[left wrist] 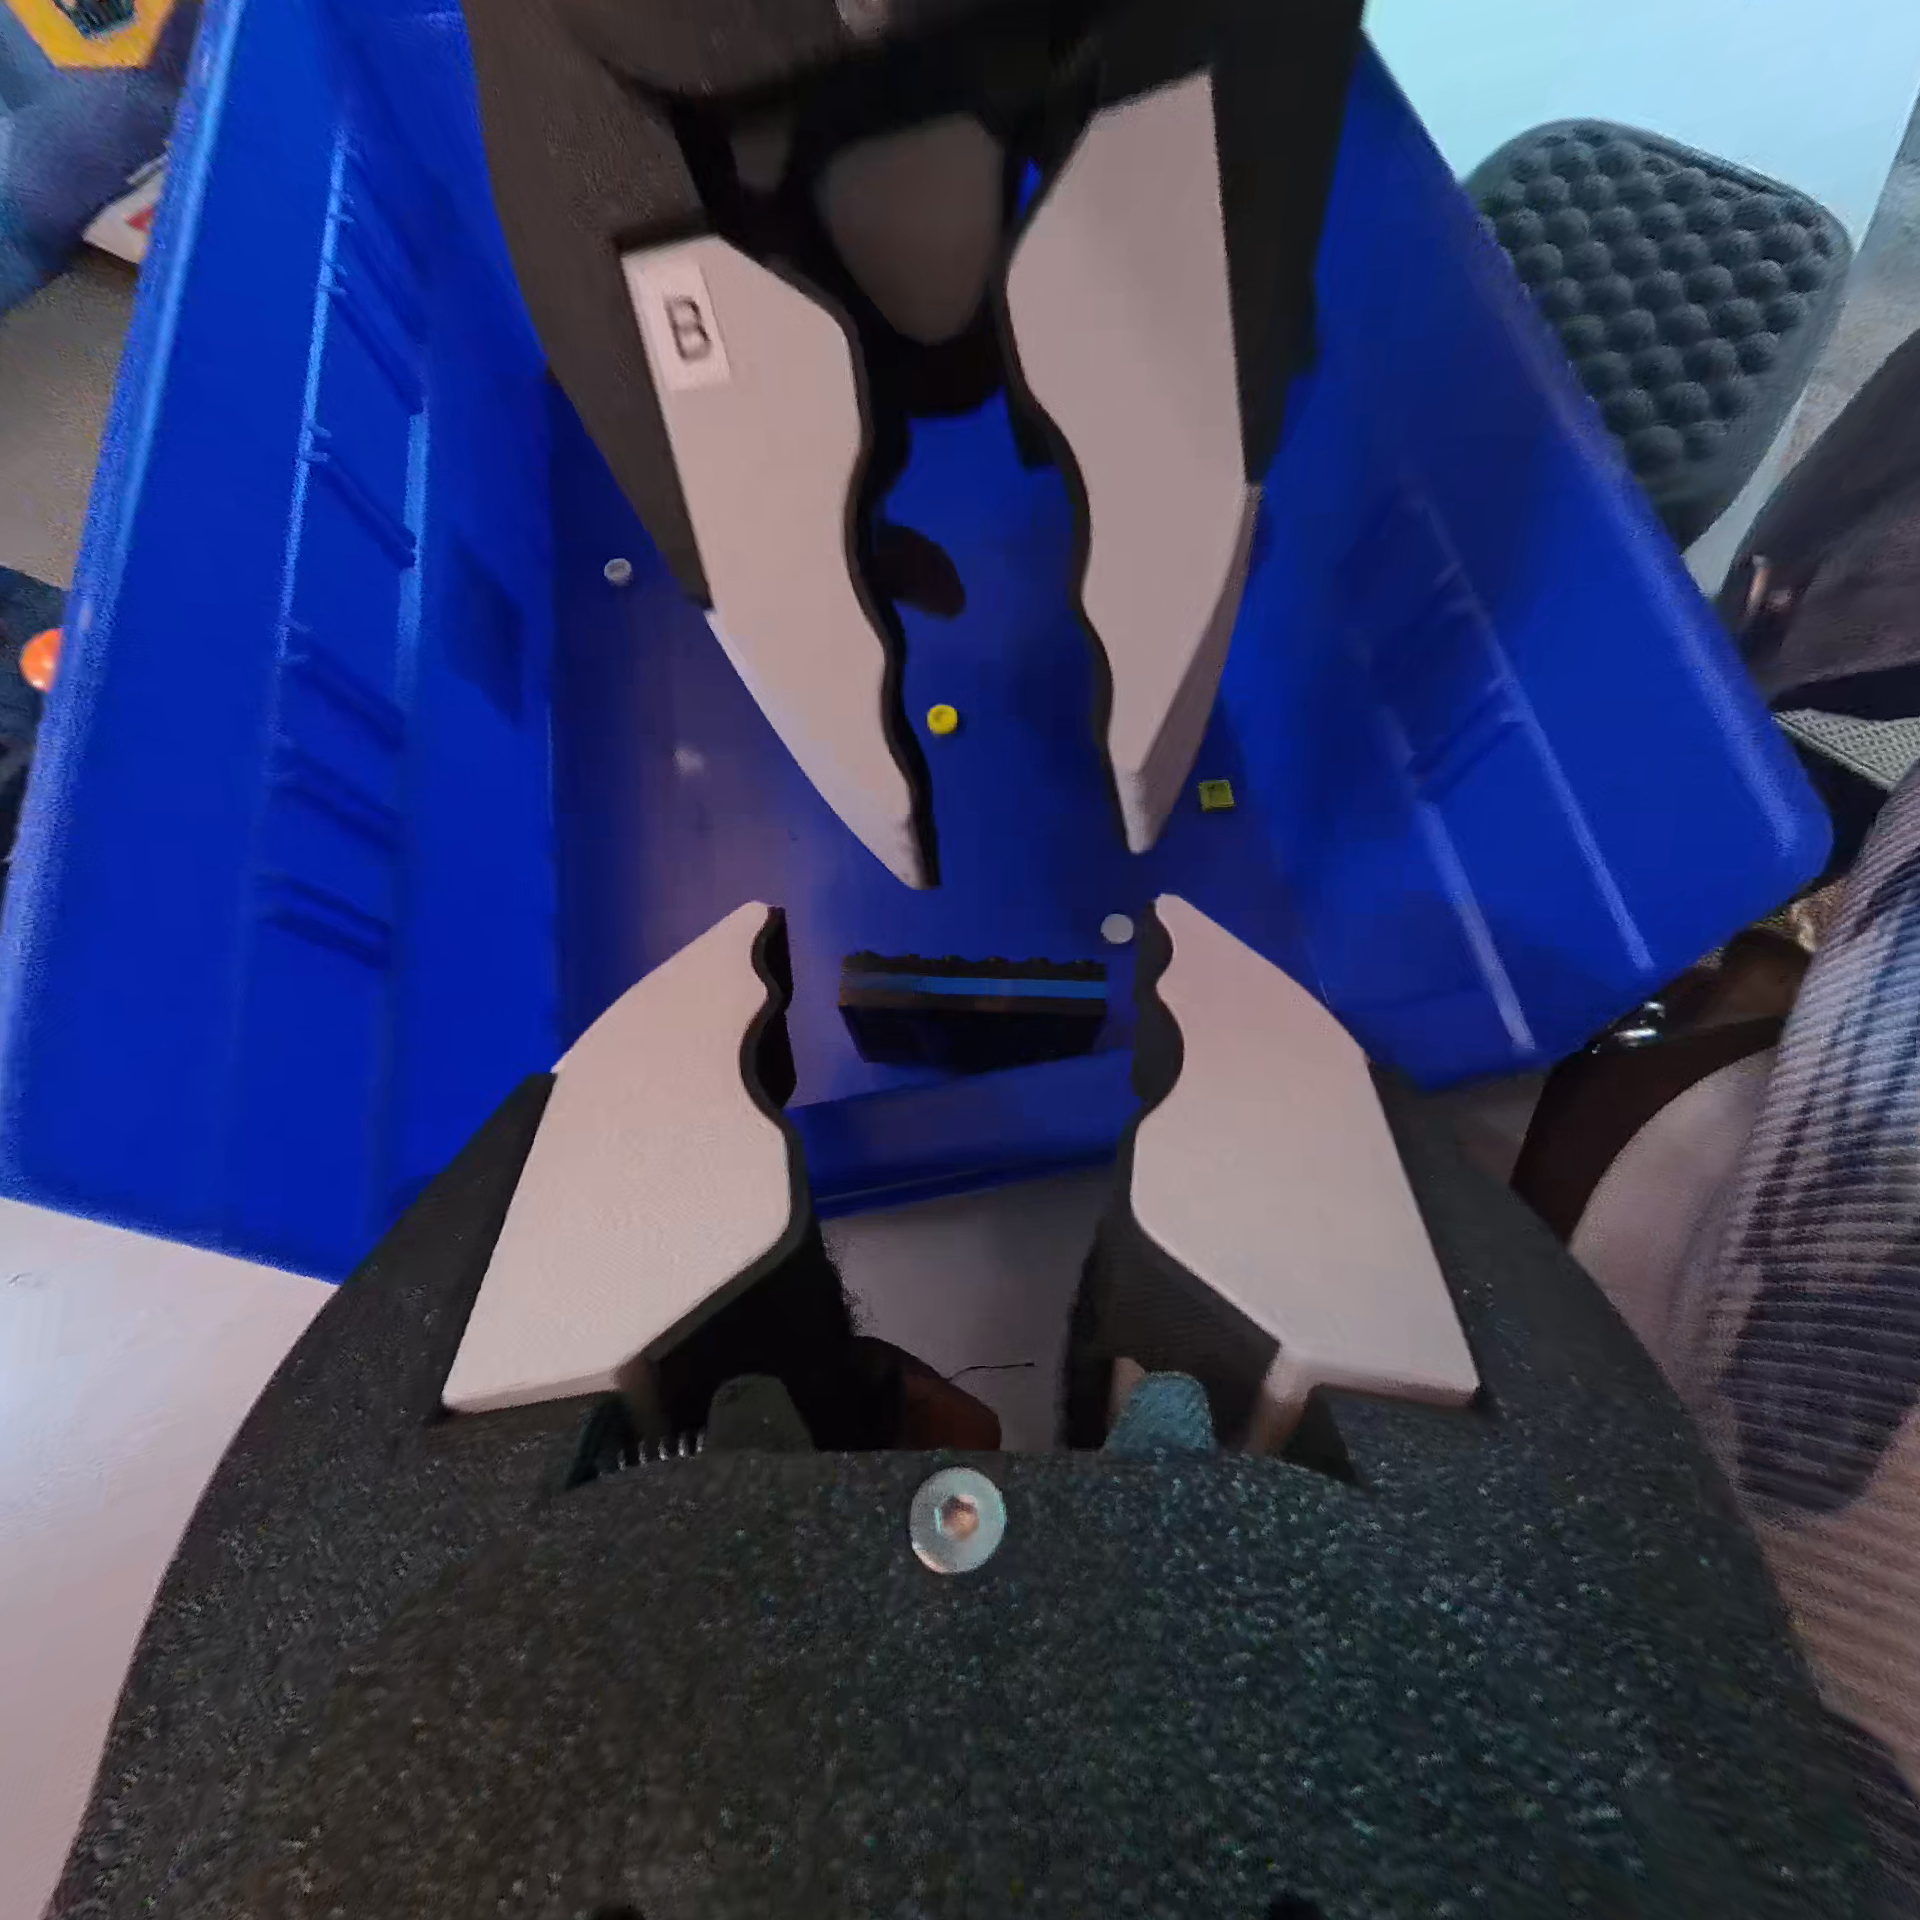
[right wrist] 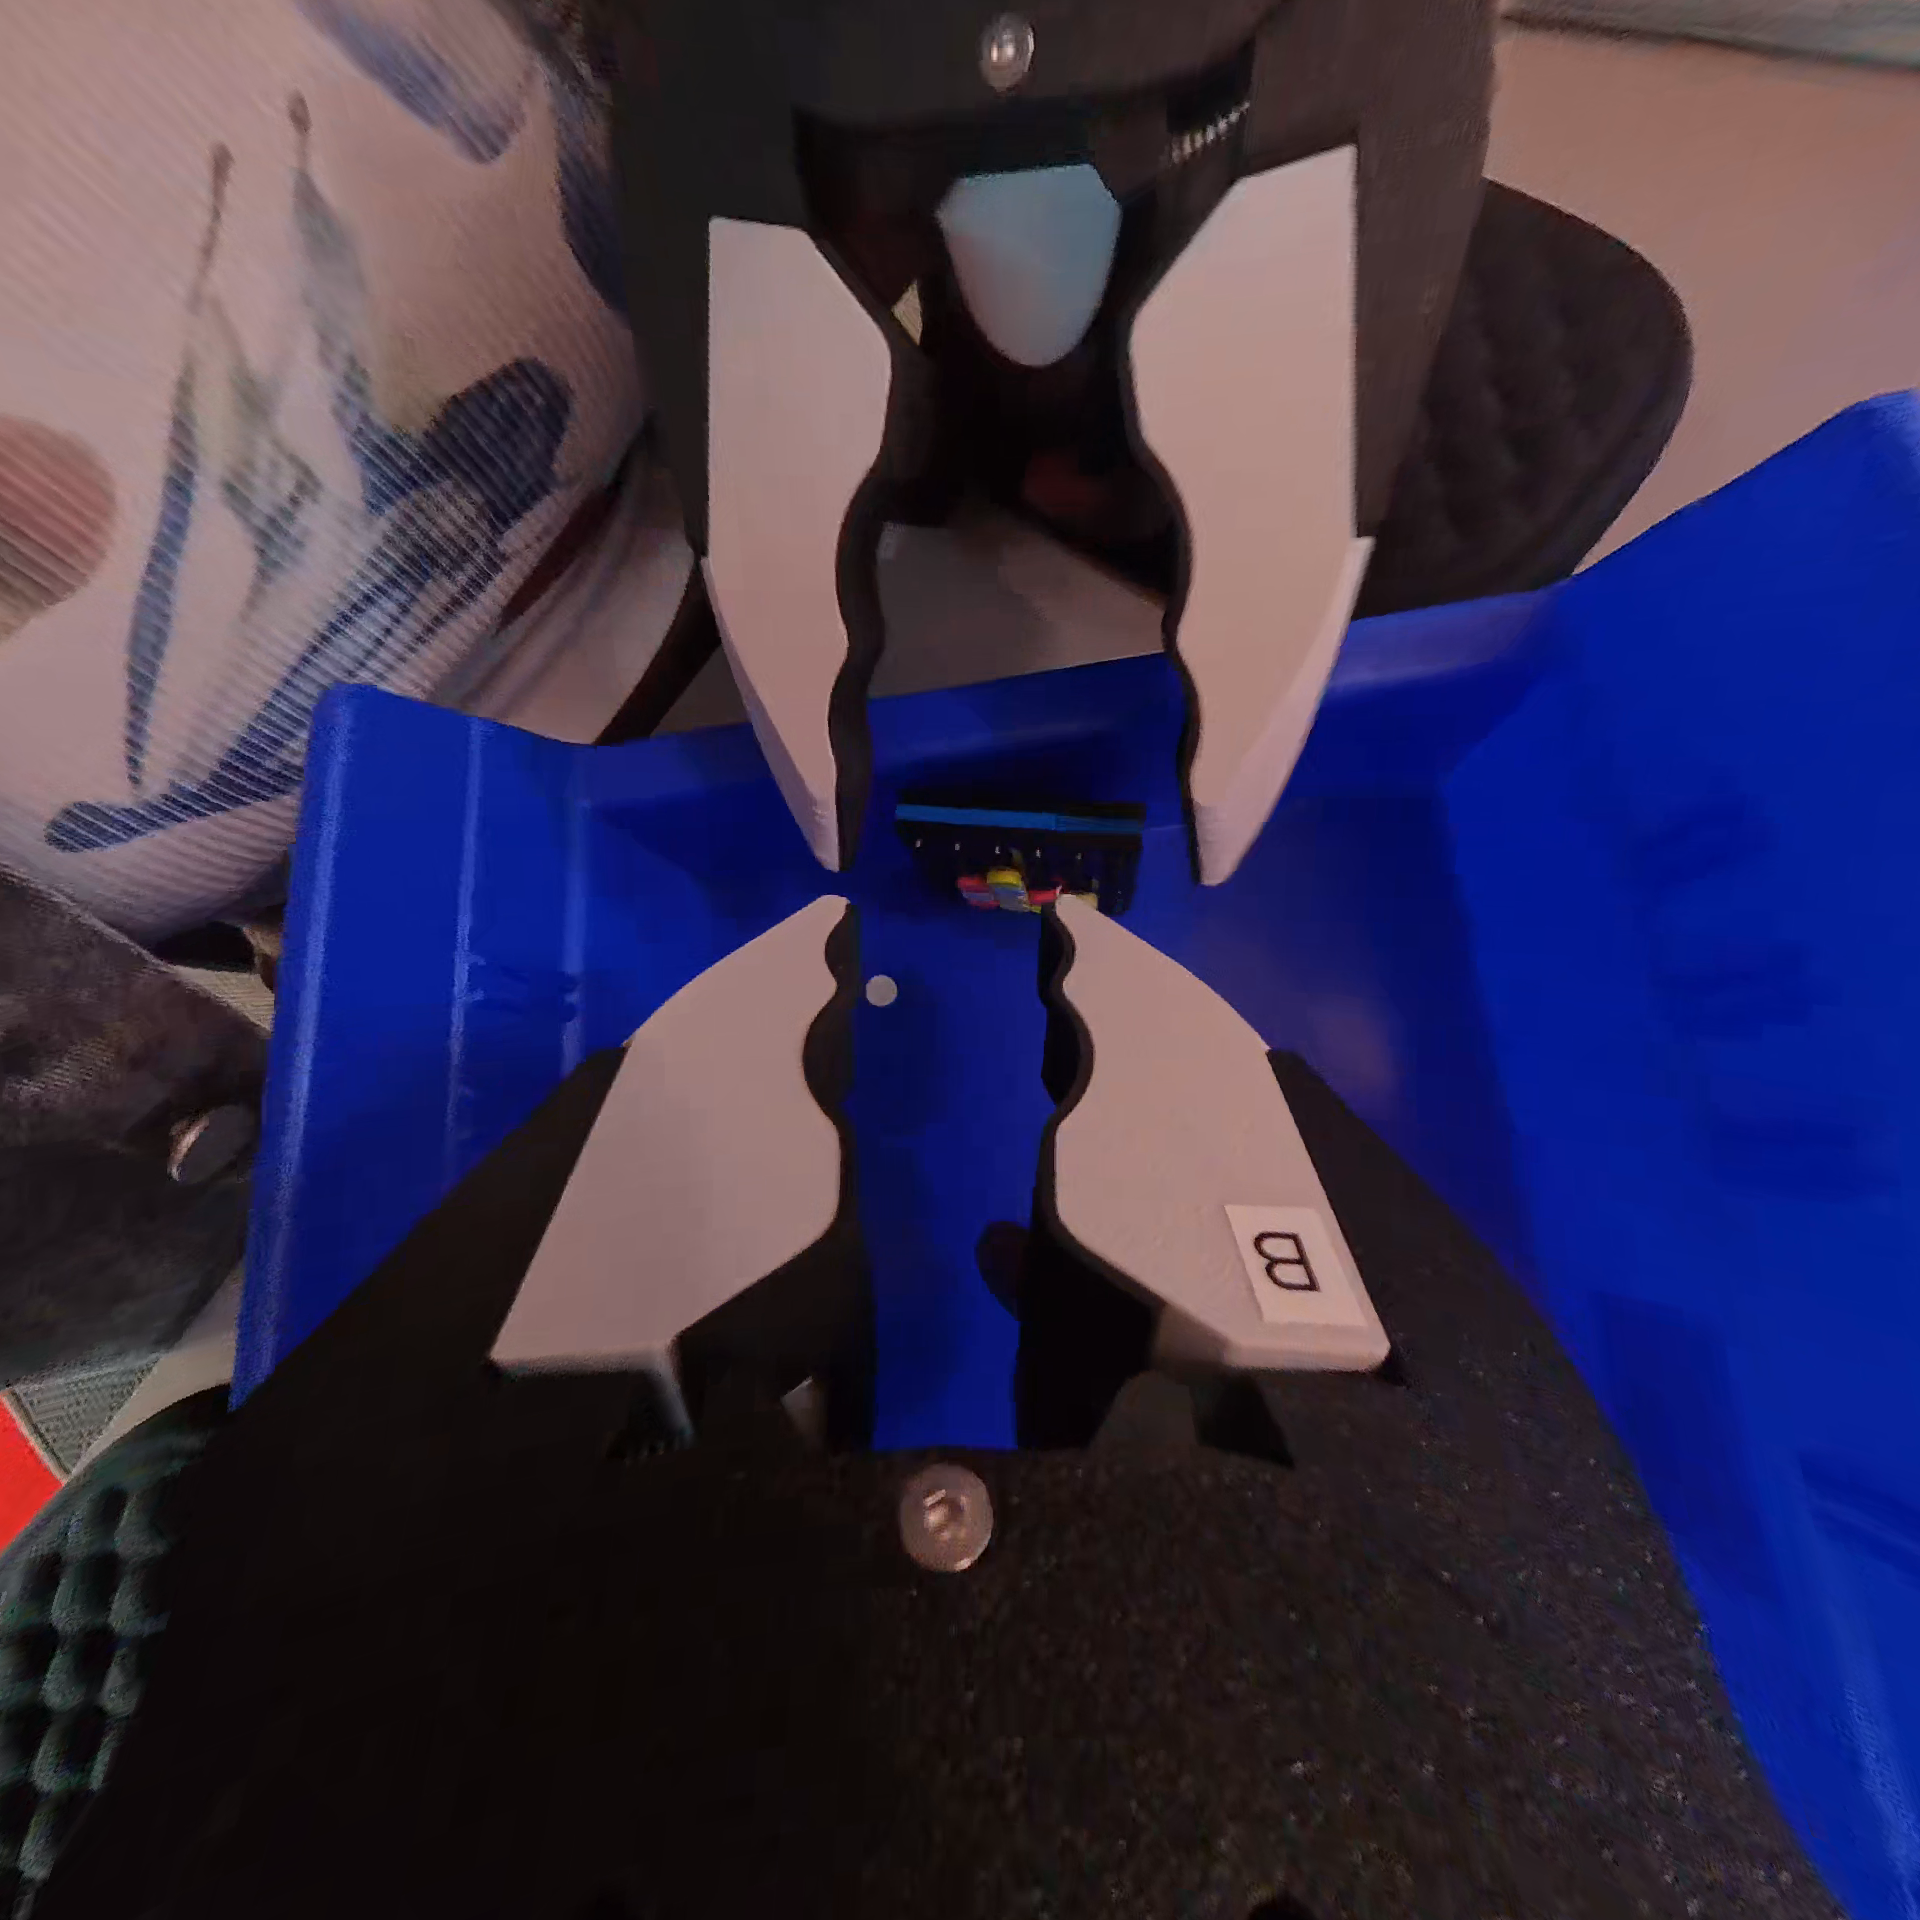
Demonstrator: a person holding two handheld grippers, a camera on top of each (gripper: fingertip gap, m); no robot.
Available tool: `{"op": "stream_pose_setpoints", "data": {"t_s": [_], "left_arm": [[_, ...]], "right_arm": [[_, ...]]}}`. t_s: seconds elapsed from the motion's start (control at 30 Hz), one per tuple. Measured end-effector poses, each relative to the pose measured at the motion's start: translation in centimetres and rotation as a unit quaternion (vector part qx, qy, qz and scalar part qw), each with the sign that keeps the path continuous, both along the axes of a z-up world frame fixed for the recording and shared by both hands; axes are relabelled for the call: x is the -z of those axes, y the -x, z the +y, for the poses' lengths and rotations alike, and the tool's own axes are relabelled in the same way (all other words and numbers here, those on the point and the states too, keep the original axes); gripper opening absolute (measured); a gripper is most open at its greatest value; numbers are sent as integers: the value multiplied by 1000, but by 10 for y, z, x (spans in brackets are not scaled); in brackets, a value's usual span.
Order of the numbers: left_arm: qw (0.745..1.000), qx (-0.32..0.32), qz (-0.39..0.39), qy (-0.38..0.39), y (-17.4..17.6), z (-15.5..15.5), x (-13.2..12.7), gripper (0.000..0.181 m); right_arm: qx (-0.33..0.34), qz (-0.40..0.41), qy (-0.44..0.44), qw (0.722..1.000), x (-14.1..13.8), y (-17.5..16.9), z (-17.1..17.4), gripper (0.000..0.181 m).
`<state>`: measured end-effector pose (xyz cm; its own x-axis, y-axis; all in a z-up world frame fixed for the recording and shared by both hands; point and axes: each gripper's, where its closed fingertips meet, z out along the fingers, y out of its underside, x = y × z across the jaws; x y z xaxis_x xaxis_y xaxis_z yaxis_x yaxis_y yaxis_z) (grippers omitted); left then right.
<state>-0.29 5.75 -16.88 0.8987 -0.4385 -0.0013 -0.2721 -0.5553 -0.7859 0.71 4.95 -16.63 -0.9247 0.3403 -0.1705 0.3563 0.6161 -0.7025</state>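
Left gripper: the left gripper points down into the blue bin from its near edge; its two white fingers stand spread, with nothing between them

Right gripper: the right gripper enters the same bin from the opposite side, its fingers also apart and empty; in the left wrist view it shows at the top, tips pointing toward the left gripper's tips, the two pairs close but not touching

Black part: a small black block with a blue stripe lies on the bin floor, just beyond the left gripper's tips and between them; in the right wrist view the same block sits near the far wall, with small coloured bits on its near side, just beyond the right gripper's tips

Small bits: a round yellow piece, a small yellow square and a pale round dot lie loose on the bin floor

Surroundings: a black dimpled cushion sits beside the bin; patterned fabric fills the right edge
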Motion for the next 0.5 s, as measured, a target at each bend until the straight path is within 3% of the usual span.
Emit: {"op": "stream_pose_setpoints", "data": {"t_s": [0.17,0.5], "left_arm": [[999,21,27,20,-1,-3,6,51],[994,17,71,83,4,-8,17,53]], "right_arm": [[14,-12,-2,1000,12,4,-2,18],[33,-16,10,999,21,10,-8,10]]}}
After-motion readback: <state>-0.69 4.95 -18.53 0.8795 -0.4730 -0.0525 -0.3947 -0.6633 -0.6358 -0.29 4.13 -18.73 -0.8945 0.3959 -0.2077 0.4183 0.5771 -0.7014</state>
